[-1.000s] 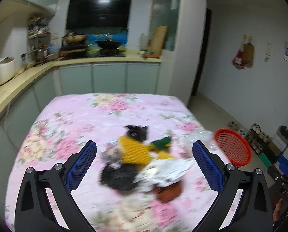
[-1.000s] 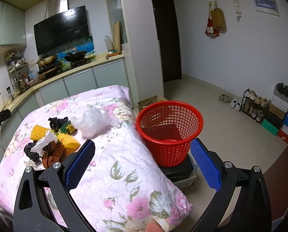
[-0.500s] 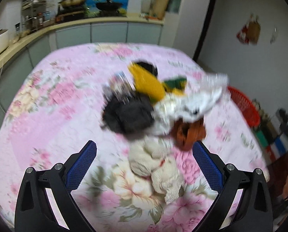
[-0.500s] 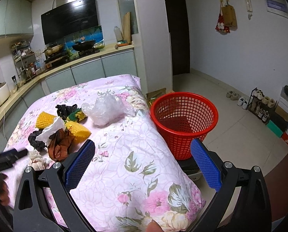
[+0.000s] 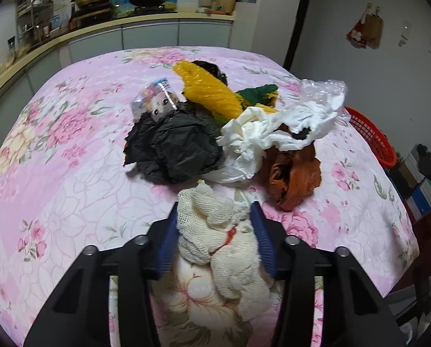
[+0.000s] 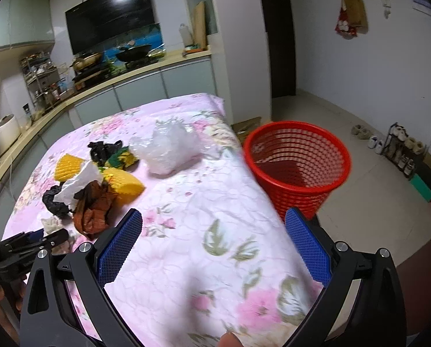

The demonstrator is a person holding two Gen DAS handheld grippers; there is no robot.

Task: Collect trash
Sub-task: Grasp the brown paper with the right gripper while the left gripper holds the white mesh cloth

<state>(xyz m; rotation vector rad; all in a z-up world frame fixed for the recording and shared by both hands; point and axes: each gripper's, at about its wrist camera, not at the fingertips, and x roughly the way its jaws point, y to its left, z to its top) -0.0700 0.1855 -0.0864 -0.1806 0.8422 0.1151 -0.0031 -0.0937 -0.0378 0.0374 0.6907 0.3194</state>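
Left gripper fingers closing, pads on the gauze wad; right gripper fingers wide, empty, over the counter.

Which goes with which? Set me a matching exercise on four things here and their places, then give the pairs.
Things:
1. cream gauze wad
2. red basket
3. clear plastic bag
4. black wok

Places:
A. on the floor beside the table
B. between the left gripper's closing jaws
C. on the stove
D. on the floral cloth, nearest the basket

Pairs: 1-B, 2-A, 3-D, 4-C
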